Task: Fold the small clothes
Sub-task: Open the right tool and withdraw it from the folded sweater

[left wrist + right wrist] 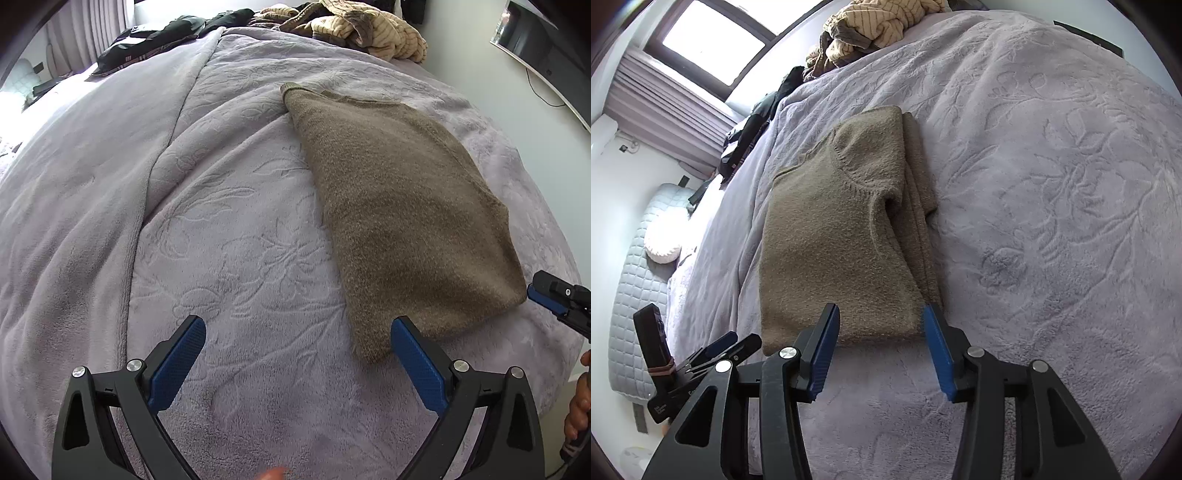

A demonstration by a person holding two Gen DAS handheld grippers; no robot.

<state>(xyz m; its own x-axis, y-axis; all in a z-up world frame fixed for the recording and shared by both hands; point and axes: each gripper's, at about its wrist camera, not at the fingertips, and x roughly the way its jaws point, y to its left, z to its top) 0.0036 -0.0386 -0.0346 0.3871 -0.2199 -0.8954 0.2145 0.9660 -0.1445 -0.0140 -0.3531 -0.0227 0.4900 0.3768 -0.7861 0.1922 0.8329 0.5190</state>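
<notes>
1. The brown knit sweater (834, 229) is lying folded on the bed (229, 258), which is covered by a lilac blanket with an embossed flower pattern. It's a flat, roughly rectangular stack, with the neckline visible on top and another folded layer peeking out along its right side in the right wrist view.
2. It sits close to the near edge of the bed, toward the right-hand side as the left wrist camera sees it. The far end of the sweater points toward the far edge of the bed.
3. Right gripper (881, 347): jaws parted, nothing pinched. The blue pads sit just off the sweater's near edge, one on each side of its near right corner, and I can't see either pad pressing into the knit.
4. Left gripper (299, 365): jaws spread wide over bare blanket, holding nothing. Its right finger (417, 365) is just beside the sweater's near left corner; can't tell if it actually touches.
5. A bit of a hand (578, 402) shows at the right edge of the left wrist view, on the other tool's handle.
6. Along the far edge of the bed there's a heap of striped cream and tan clothes (354, 26), with dark clothes (155, 37) next to it at the far left corner.
7. A curtain (665, 99) hangs under a bright window (713, 40), off past the left side of the bed.
</notes>
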